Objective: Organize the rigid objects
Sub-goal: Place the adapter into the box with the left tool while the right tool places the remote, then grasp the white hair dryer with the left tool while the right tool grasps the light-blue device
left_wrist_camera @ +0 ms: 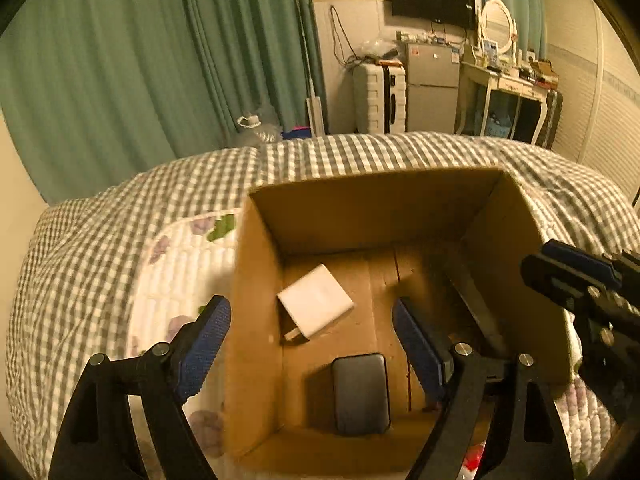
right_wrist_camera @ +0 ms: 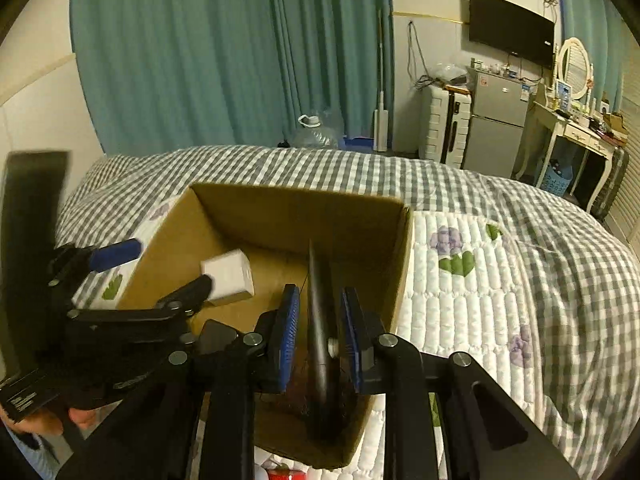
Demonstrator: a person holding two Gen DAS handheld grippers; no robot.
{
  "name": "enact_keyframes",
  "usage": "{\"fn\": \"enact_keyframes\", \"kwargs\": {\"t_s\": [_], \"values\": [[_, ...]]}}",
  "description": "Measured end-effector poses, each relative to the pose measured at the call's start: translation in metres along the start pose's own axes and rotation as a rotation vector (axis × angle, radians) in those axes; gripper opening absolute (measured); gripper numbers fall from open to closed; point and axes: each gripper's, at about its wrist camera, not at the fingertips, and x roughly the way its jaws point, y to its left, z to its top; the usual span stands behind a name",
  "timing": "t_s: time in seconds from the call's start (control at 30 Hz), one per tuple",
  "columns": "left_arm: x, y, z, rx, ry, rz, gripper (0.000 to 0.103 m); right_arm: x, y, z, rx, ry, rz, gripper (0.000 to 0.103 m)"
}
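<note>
Honestly, the right gripper (right_wrist_camera: 319, 334) had its jaws nearly together around a dark flat object (right_wrist_camera: 320, 320), barely touching, inside the cardboard box (right_wrist_camera: 296, 212); the left gripper (left_wrist_camera: 312, 320) gaped empty. It could've tipped onto the white charger (left_wrist_camera: 316, 304).

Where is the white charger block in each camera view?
Left wrist view: white charger block lies on the box floor, center-left, between the left gripper fingers.
Right wrist view: it sits left of center, by the box's left wall.
Shared landmark: the cardboard box.
</note>
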Motion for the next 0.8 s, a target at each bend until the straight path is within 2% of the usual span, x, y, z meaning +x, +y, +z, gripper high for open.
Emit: {"fn": "enact_keyframes", "kwargs": {"t_s": [0.03, 0.07, 0.23, 0.3, 0.4, 0.53, 0.8], "values": [[-0.007, 0.004, -0.001, -0.002, -0.005, 0.004, 0.086, -0.004, 0.000, 0.000, -0.001, -0.001, -0.011, 0.035], [-0.013, 0.007, -0.003, -0.004, -0.010, 0.005, 0.088, -0.009, 0.001, 0.001, -0.003, -0.005, -0.023, 0.046], [-0.055, 0.021, -0.021, -0.020, -0.034, 0.030, 0.093, -0.047, 0.007, -0.011, -0.042, 0.009, -0.067, 0.056], [-0.073, 0.023, -0.030, -0.017, -0.044, 0.040, 0.098, -0.063, 0.011, -0.019, -0.057, 0.010, -0.087, 0.070], [-0.099, 0.024, -0.046, -0.007, -0.076, 0.057, 0.101, -0.081, 0.019, -0.034, -0.068, 0.015, -0.098, 0.074], [-0.119, 0.027, -0.065, -0.032, -0.082, 0.046, 0.103, -0.098, 0.031, -0.060, -0.101, 0.036, -0.099, 0.075], [-0.118, 0.032, -0.111, -0.109, -0.040, 0.029, 0.103, -0.090, 0.047, -0.108, -0.104, 0.094, -0.052, 0.075]]}}
